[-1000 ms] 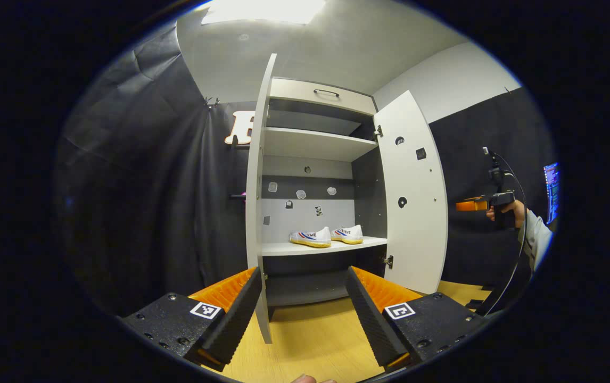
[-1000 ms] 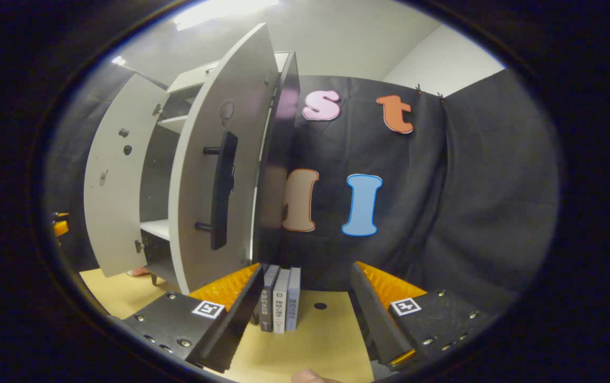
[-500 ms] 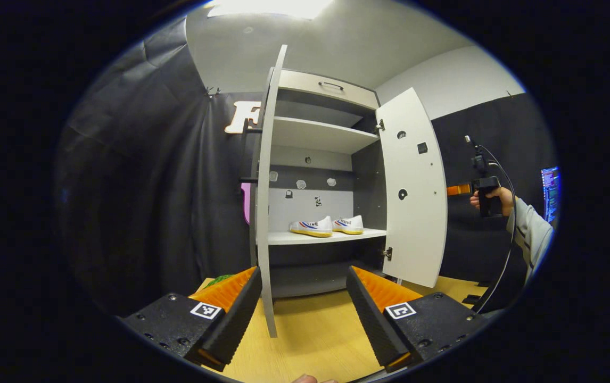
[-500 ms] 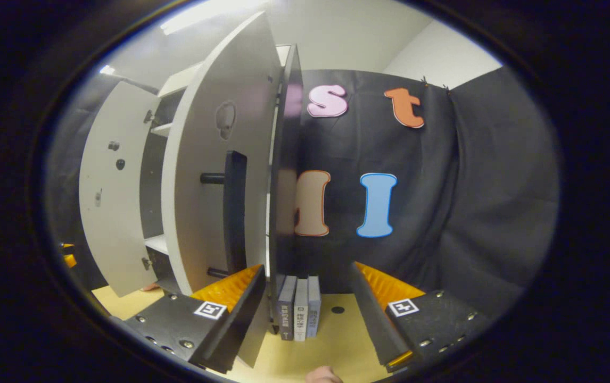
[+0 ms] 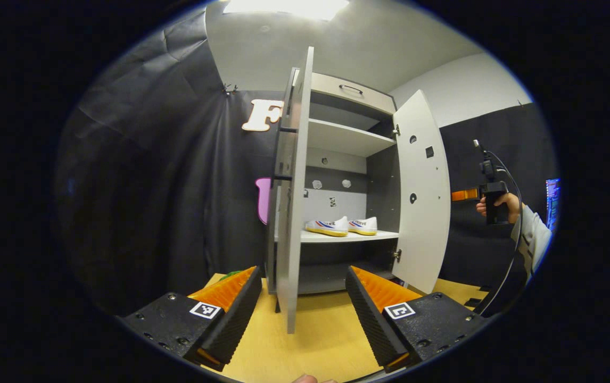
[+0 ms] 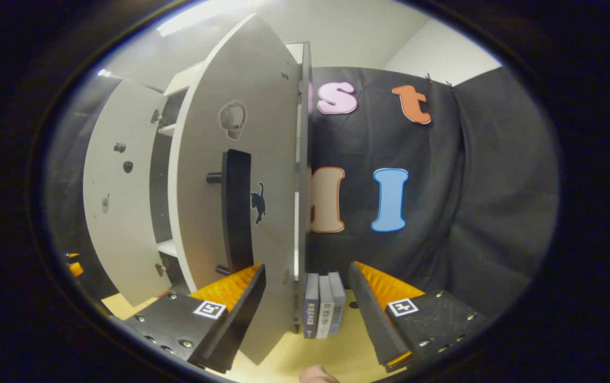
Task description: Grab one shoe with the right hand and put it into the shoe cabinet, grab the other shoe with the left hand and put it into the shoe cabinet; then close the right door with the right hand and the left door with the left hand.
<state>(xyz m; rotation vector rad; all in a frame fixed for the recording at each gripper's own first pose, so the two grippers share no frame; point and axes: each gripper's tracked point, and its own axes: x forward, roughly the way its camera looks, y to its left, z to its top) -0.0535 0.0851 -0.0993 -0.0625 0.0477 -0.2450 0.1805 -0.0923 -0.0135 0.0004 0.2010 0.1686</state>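
Two white shoes sit side by side on the middle shelf of the white shoe cabinet. Both doors stand open. I see the left door edge-on, straight ahead between the fingers of my open left gripper. My right gripper is open close to the outer face of the right door, beside its black handle. The door's lower edge shows between its fingers; I cannot tell if it touches. A hand holds the right gripper behind the right door.
The cabinet stands on a light wooden floor. Three upright books stand beside the cabinet, past the right door's edge. The left door's inner face is farther off. Black cloth walls surround the booth. A screen glows at far right.
The left gripper has shifted left, so the left door now looks edge-on with its outer handle showing. The right gripper has moved closer to the right door's outer face.
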